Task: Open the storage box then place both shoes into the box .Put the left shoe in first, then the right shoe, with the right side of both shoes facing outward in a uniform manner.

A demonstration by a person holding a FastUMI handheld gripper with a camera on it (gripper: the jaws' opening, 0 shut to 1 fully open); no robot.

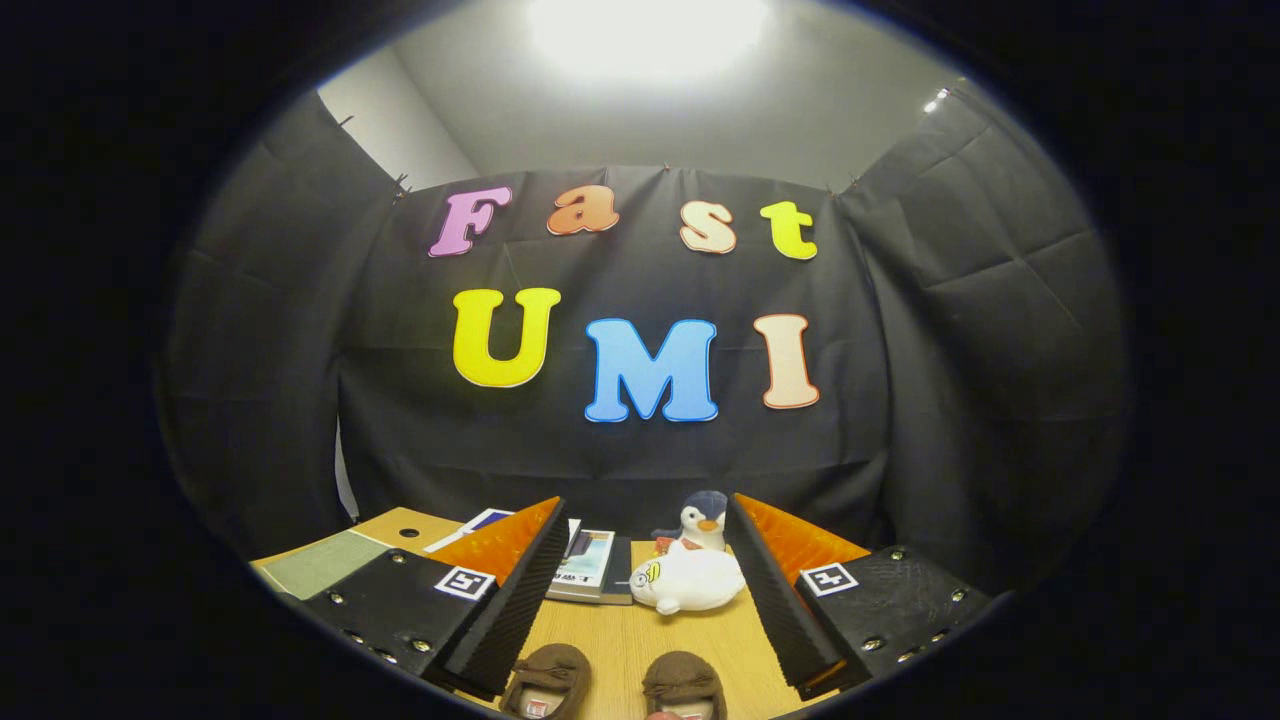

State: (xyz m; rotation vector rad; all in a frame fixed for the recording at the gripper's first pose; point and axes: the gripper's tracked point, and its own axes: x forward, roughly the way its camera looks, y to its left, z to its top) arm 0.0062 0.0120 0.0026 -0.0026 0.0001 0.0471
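Here the tongs point(640, 600) stand wide apart, empty, over the surface point(620, 640). 2 brown shoes point(548, 680) sit at its near edge between them; likely soft, light—pinch the collar.

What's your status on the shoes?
Gripper jaws open, holding nothing. Two brown shoes side by side on the table between the jaws. White plush toy beyond them.
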